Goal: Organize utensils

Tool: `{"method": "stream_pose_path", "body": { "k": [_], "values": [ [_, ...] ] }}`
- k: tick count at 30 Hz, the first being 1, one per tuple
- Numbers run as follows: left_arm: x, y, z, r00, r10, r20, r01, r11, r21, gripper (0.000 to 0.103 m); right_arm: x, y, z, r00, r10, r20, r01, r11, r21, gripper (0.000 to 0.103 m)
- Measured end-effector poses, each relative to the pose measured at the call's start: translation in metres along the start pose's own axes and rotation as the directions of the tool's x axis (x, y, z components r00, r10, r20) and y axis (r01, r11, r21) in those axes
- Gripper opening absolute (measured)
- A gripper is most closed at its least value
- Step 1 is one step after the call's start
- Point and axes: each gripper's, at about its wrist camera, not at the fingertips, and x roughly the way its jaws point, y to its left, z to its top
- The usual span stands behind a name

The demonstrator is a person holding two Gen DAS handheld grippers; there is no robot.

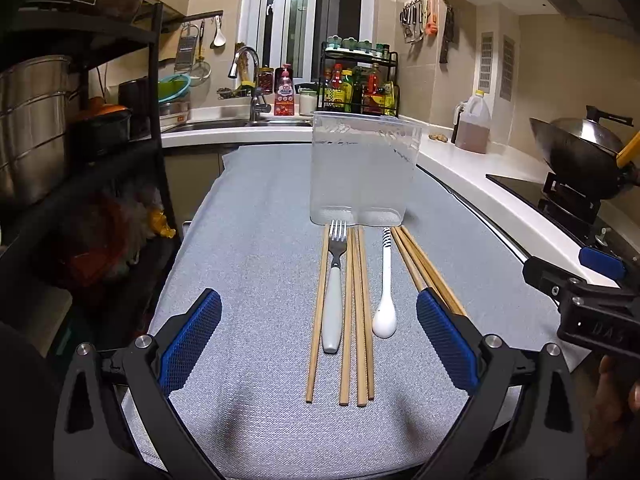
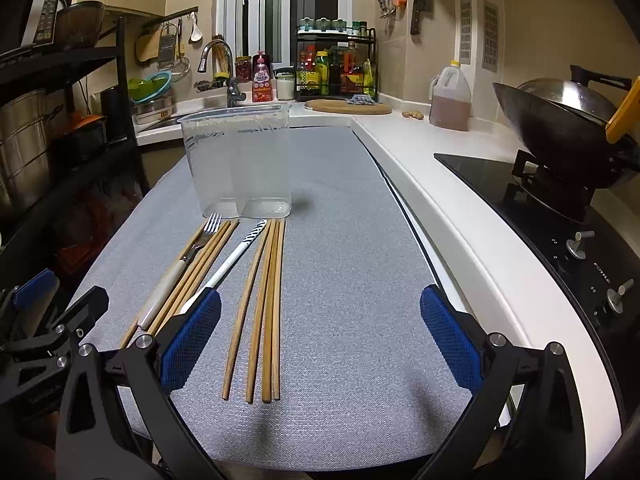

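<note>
A clear plastic two-part holder [image 1: 362, 172] stands upright on the grey mat [image 1: 256, 240]; it also shows in the right wrist view [image 2: 240, 164]. In front of it lie a white-handled fork [image 1: 334, 292], several wooden chopsticks [image 1: 358, 320], a white spoon with a striped handle [image 1: 385, 292] and more chopsticks [image 1: 424, 268]. The right wrist view shows the fork [image 2: 176, 272], the spoon [image 2: 236, 256] and a chopstick group [image 2: 264, 312]. My left gripper [image 1: 318, 332] is open above the utensils' near ends. My right gripper [image 2: 320, 332] is open over the mat, right of the chopsticks.
A black shelf rack [image 1: 80, 160] with pots stands at the left. A white counter [image 2: 432, 168] runs along the right with an oil jug [image 2: 450, 98], a wok [image 2: 568, 120] and a stove [image 2: 560, 240]. The sink and tap [image 1: 250, 80] are behind.
</note>
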Motion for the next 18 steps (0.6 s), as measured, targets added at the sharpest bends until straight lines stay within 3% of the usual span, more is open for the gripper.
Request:
{"method": "stream_pose_path", "body": {
  "k": [18],
  "values": [
    [-0.0062, -0.0032, -0.0025, 0.999, -0.047, 0.01, 0.047, 0.999, 0.007, 0.095, 0.0059, 0.003, -0.008, 1.0, -0.019, -0.003, 0.019, 1.0, -0.024, 0.098]
  ]
}}
